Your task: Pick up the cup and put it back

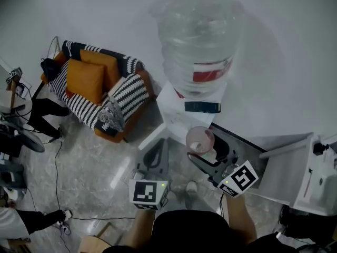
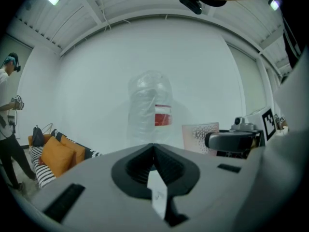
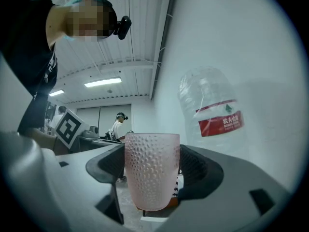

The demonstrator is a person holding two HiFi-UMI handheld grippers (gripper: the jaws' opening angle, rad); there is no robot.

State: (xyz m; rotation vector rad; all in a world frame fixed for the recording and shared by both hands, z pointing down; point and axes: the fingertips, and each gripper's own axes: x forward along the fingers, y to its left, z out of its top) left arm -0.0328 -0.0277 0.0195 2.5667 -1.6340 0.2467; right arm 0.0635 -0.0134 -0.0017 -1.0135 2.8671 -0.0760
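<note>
A pink dimpled cup [image 1: 200, 139] stands upright in the air between the jaws of my right gripper [image 1: 206, 151], which is shut on it, just in front of the white water dispenser [image 1: 181, 112]. In the right gripper view the cup [image 3: 152, 170] fills the space between the dark pads of the gripper [image 3: 153, 174], with the big water bottle [image 3: 212, 115] behind. My left gripper [image 1: 155, 152] hangs lower left of the cup, jaws together and holding nothing. From the left gripper view [image 2: 154, 166] the cup [image 2: 200, 135] shows to the right.
A large clear water bottle [image 1: 197, 41] tops the dispenser, with a dark flat panel [image 1: 202, 107] on its front. A striped armchair with orange cushions [image 1: 100, 88] stands left. A white cabinet [image 1: 300, 167] is at right. Cables cross the floor [image 1: 58, 162].
</note>
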